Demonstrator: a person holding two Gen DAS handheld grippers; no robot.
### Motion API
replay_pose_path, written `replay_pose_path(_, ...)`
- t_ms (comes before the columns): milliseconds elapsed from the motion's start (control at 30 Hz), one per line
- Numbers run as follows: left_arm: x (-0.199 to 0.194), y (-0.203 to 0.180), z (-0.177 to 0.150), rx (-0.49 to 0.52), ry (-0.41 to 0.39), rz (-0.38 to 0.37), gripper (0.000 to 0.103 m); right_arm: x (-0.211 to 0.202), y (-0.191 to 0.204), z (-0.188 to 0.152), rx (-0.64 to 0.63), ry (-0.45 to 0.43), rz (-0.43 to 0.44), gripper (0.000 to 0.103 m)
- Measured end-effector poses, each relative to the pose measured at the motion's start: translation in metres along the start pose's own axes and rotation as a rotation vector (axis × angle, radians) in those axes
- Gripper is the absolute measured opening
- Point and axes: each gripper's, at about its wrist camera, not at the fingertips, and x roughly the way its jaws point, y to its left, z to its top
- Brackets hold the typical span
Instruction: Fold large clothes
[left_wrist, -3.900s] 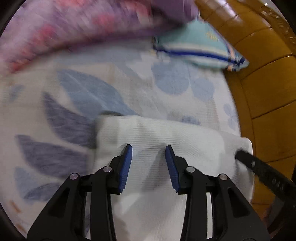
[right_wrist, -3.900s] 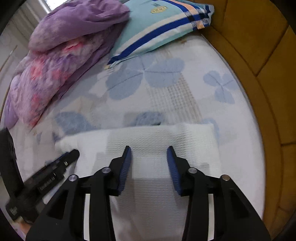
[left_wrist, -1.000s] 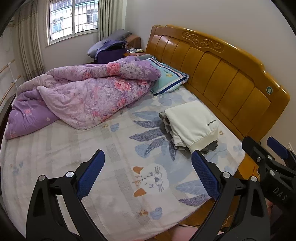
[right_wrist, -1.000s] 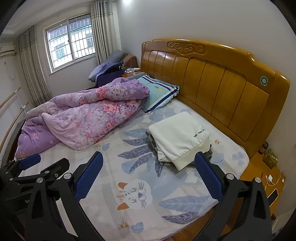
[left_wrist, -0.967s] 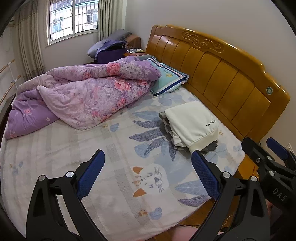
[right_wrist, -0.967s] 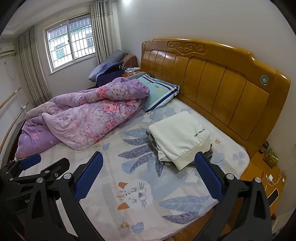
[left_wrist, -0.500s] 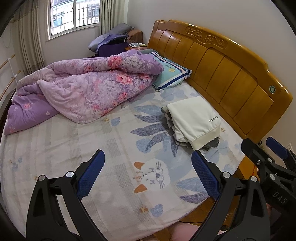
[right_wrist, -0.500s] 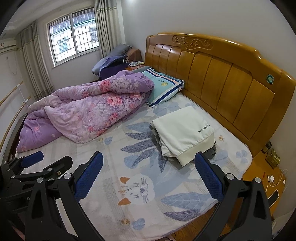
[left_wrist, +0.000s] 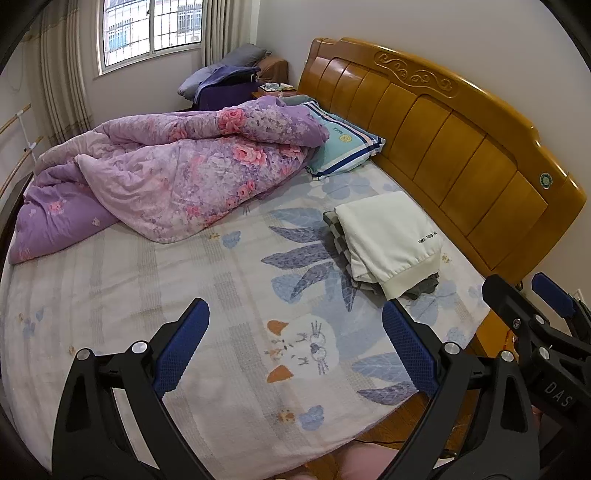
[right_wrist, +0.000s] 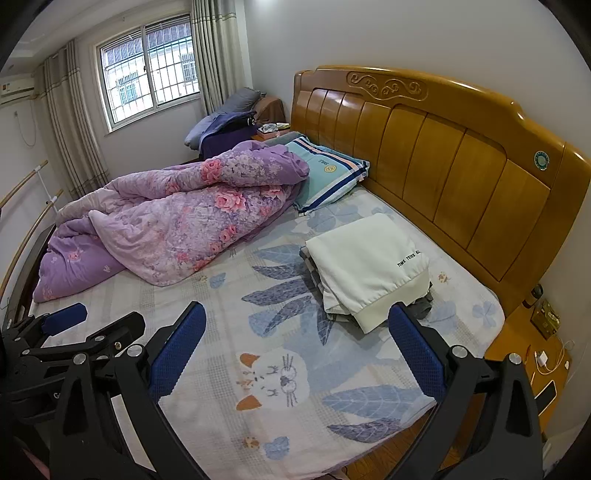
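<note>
Cream garment (left_wrist: 388, 232) folded atop clothes stack (right_wrist: 314, 273) on bed (left_wrist: 147, 295); left gripper (left_wrist: 295, 347), right gripper (right_wrist: 299, 350) jaws wide apart, empty.

You are looking across a bedroom with plain white walls (right_wrist: 369, 33). Daylight is coming through a barred window (right_wrist: 147, 70) flanked by striped beige curtains (right_wrist: 218, 51). A glossy carved wooden headboard (right_wrist: 424, 158) is standing against the wall, heading a bed under a pale leaf-and-cat printed sheet (left_wrist: 236, 306). A crumpled purple floral quilt (left_wrist: 177, 177) is lying beside a turquoise striped pillow (left_wrist: 343, 147). A wooden nightstand (right_wrist: 532, 354) is standing beside the bed.
</note>
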Motion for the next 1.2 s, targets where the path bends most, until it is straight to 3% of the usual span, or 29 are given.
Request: replay_pose_path(1200, -0.001, -0.017, -0.007, -0.010, 0.013, 0.008, 0.095, -0.008, -0.023, -0.006, 0.010, 0.002, -0.014, 0.096)
